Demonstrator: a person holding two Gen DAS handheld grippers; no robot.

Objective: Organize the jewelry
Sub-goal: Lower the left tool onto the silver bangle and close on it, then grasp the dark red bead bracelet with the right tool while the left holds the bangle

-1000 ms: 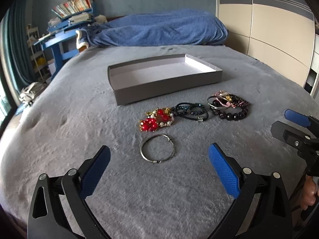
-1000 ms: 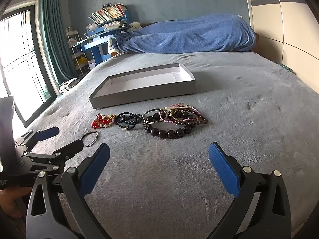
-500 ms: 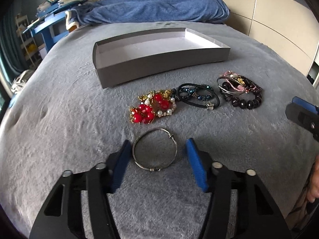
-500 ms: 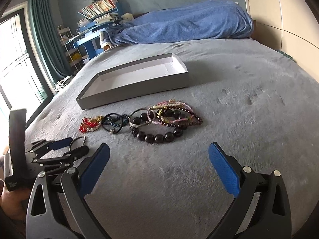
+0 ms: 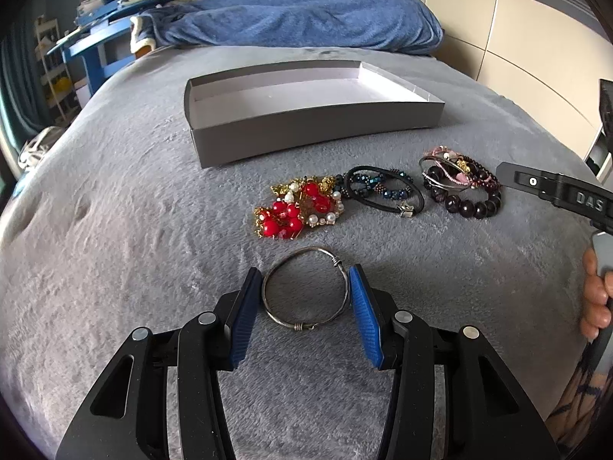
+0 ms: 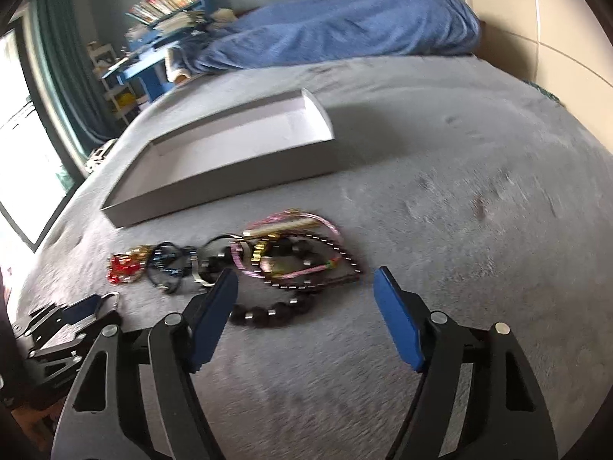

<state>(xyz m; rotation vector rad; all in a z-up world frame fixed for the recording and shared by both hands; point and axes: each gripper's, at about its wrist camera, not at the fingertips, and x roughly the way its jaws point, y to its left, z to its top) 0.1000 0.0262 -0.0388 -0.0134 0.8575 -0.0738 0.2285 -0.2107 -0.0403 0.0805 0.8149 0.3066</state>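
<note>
Left gripper (image 5: 305, 293): clamped on thin silver wire bangle (image 5: 305, 291).
Right gripper (image 6: 305, 316): spread wide, nothing held.
Shallow grey cardboard tray (image 5: 314, 130): lying ahead of the left gripper.

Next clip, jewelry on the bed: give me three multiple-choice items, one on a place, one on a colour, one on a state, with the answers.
1. Where does the silver bangle lie?
A. In the grey box
B. Between the left tongs' pads
C. On the dark-bead pile

2. What colour are the big beads of the piece nearest the bangle?
A. Red
B. Green
C. White

3. What state is the grey box in?
A. Lidded
B. Full of bracelets
C. Open and empty

Answers: B, the left tongs have a pad against each side of the bangle; A, the red bead cluster lies just beyond it; C, only the box's pale floor shows.
</note>
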